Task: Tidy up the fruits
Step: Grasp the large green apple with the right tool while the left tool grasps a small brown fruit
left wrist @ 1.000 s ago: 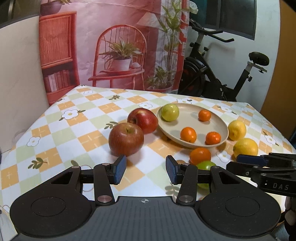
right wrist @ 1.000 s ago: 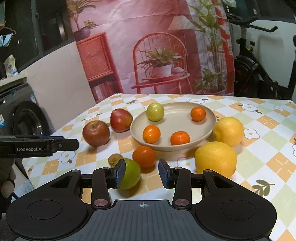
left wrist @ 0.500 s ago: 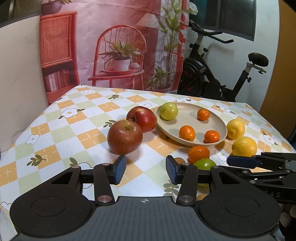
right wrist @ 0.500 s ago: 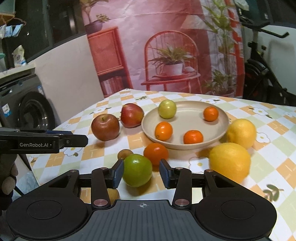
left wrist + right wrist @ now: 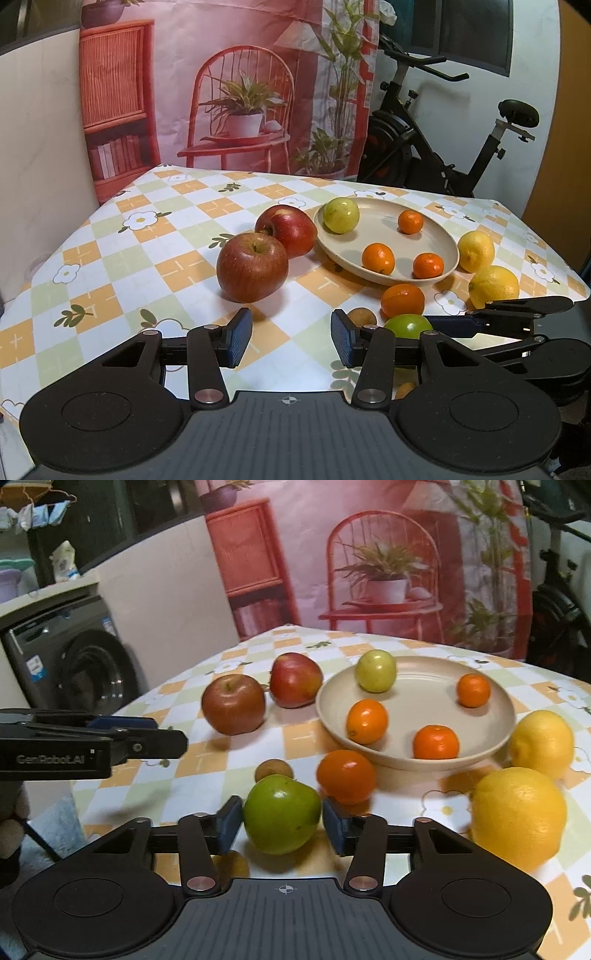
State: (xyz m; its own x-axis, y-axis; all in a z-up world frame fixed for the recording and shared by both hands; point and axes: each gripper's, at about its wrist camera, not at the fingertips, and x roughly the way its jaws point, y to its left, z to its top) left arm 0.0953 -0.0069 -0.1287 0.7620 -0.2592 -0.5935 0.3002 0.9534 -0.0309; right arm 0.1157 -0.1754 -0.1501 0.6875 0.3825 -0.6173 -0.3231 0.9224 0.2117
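Observation:
A beige plate (image 5: pixel 495 698) holds a yellow-green fruit (image 5: pixel 375 671) and three small oranges. A green apple (image 5: pixel 282 816) sits between the pads of my right gripper (image 5: pixel 282 829); its jaws are open and straddle the apple, close to its sides. A loose orange (image 5: pixel 346 776) lies just behind it. My left gripper (image 5: pixel 291 343) is open and empty, above the tablecloth in front of two red apples (image 5: pixel 252 266). The green apple also shows in the left wrist view (image 5: pixel 408 325), with my right gripper around it.
Two lemons (image 5: pixel 517 814) lie right of the plate. A small brown fruit (image 5: pixel 274 769) sits behind the green apple. The table's front edge is near both grippers. A washing machine (image 5: pixel 70 657) stands left, an exercise bike (image 5: pixel 443 140) behind.
My right gripper has moved forward and left, so the green apple now sits between its pads. The left gripper has barely moved.

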